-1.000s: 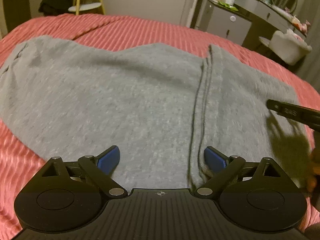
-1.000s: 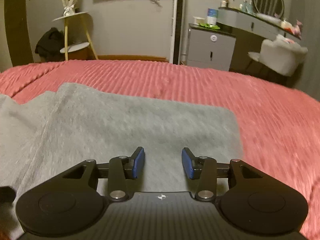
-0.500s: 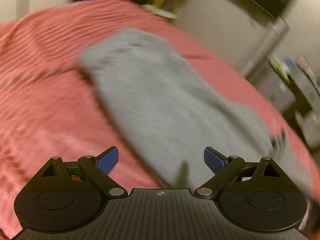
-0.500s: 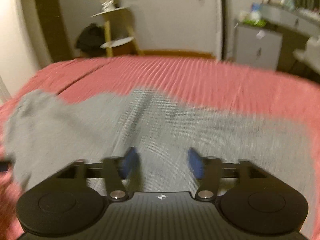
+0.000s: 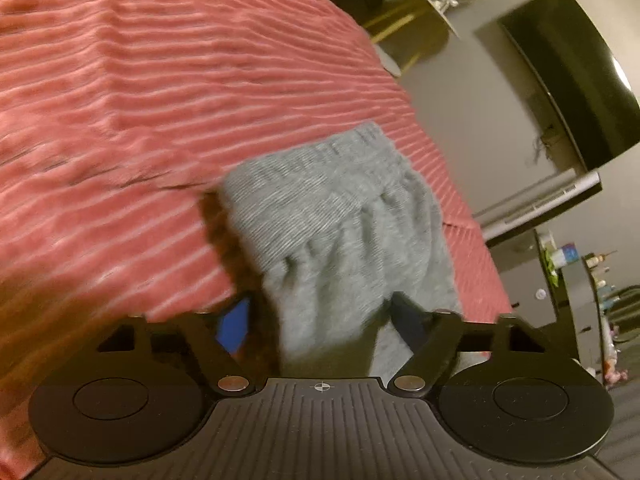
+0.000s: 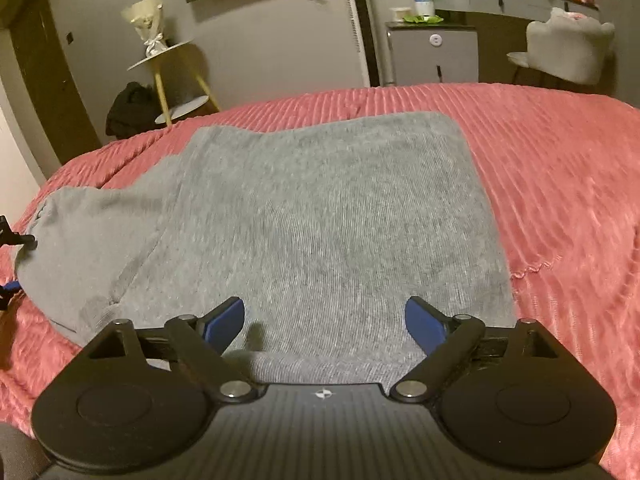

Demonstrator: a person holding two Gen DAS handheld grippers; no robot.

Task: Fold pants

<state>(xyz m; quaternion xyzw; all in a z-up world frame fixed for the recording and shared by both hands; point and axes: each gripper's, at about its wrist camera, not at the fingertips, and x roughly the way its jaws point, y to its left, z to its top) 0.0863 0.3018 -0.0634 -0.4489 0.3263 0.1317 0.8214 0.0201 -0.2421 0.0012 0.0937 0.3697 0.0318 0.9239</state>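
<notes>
Grey sweatpants (image 6: 320, 220) lie folded on a red ribbed bedspread (image 6: 560, 168). In the left wrist view the ribbed waistband end (image 5: 320, 204) of the pants fills the middle. My left gripper (image 5: 316, 316) is open, its jaws on either side of that waistband end, with cloth between them. My right gripper (image 6: 324, 320) is open over the near edge of the folded pants, holding nothing. The left gripper's tip also shows at the far left edge of the right wrist view (image 6: 12, 240), at the waistband.
A yellow-legged side table (image 6: 172, 64) with a bouquet and a dark bundle (image 6: 128, 108) stand beyond the bed on the left. A grey cabinet (image 6: 432, 56), a dresser and a pale chair (image 6: 568, 48) stand at the back right. A dark screen (image 5: 576, 68) hangs on the wall.
My left gripper has swung left from the middle of the pants to the waistband end and tilted. My right gripper has opened wider and shifted left over the fold.
</notes>
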